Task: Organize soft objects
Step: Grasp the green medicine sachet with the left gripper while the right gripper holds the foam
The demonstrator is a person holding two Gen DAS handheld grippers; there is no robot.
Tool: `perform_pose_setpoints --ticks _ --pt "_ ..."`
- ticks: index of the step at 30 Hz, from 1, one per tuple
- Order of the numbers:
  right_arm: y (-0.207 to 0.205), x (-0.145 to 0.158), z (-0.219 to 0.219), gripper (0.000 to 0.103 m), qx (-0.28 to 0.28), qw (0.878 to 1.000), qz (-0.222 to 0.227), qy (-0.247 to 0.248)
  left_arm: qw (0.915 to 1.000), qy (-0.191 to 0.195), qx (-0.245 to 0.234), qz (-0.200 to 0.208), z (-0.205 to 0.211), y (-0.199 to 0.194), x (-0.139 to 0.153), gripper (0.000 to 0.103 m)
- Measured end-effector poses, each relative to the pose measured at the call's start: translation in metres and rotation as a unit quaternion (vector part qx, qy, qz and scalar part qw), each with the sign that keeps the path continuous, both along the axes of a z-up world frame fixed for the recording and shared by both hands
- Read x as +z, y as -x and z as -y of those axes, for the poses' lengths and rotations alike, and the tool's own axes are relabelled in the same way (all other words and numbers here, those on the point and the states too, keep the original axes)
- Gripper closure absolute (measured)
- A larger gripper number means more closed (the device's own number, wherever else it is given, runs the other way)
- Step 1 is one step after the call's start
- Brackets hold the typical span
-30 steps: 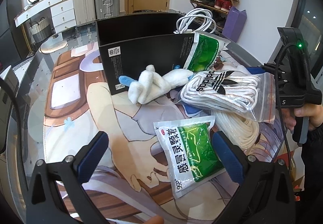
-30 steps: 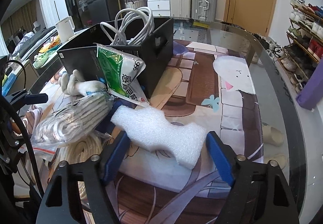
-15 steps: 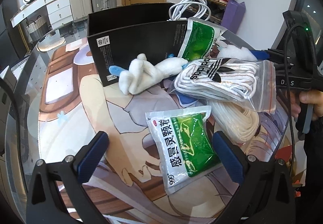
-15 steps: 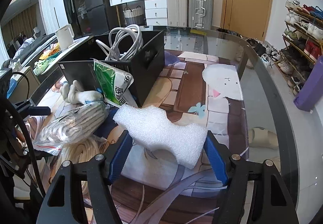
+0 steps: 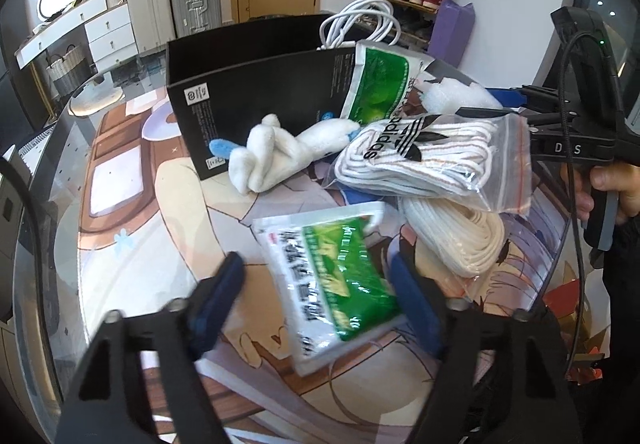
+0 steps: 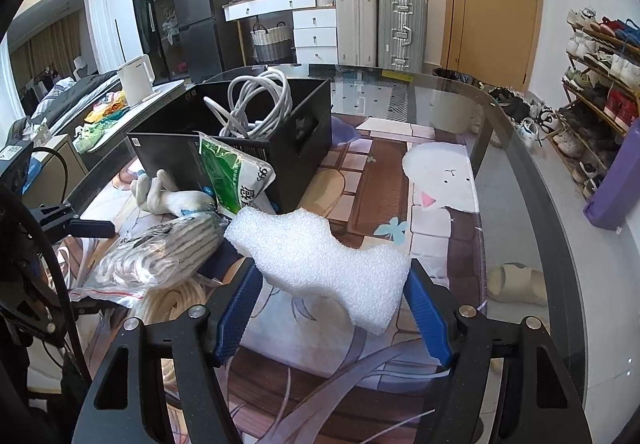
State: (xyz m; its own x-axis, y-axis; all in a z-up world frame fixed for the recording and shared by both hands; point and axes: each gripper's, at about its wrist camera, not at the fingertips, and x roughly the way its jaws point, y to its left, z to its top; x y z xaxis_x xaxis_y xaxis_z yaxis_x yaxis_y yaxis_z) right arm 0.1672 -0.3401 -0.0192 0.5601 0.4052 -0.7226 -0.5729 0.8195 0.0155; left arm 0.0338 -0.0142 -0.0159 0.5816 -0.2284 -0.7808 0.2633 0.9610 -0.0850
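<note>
A green and white sachet point(image 5: 332, 276) lies on the printed table mat between the fingers of my left gripper point(image 5: 316, 304). Its jaws are closing: the right pad is at the sachet's edge, the left pad still apart from it. My right gripper point(image 6: 334, 308) is shut on a white foam piece point(image 6: 320, 256) and holds it above the mat. A black box point(image 6: 296, 124) with a white cable point(image 6: 256, 100) in it stands beyond. A second green sachet point(image 5: 376, 84) leans on the black box point(image 5: 256, 92).
A white plush toy point(image 5: 272, 156), a zip bag of white socks point(image 5: 432, 160) and a coil of white rope point(image 5: 460, 236) crowd the mat between the two grippers. The glass table's curved edge point(image 6: 532, 180) runs on the right; a shoe rack point(image 6: 600, 84) stands past it.
My left gripper's jaws have come in from wide open towards the sachet, which now lies slightly turned. The right gripper keeps its hold on the foam piece, whose far end has come up off the mat.
</note>
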Motion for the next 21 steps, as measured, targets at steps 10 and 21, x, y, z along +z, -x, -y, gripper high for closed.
perform_pose_setpoints --ticks 10,21 --pt "0.001 0.004 0.003 0.03 -0.002 1.0 0.005 -0.003 0.9997 0.022 0.005 0.004 -0.01 -0.001 0.005 0.07" --pt "0.003 0.014 0.007 0.03 -0.002 1.0 0.015 -0.022 0.9984 0.046 0.013 0.032 -0.019 0.005 0.023 0.071"
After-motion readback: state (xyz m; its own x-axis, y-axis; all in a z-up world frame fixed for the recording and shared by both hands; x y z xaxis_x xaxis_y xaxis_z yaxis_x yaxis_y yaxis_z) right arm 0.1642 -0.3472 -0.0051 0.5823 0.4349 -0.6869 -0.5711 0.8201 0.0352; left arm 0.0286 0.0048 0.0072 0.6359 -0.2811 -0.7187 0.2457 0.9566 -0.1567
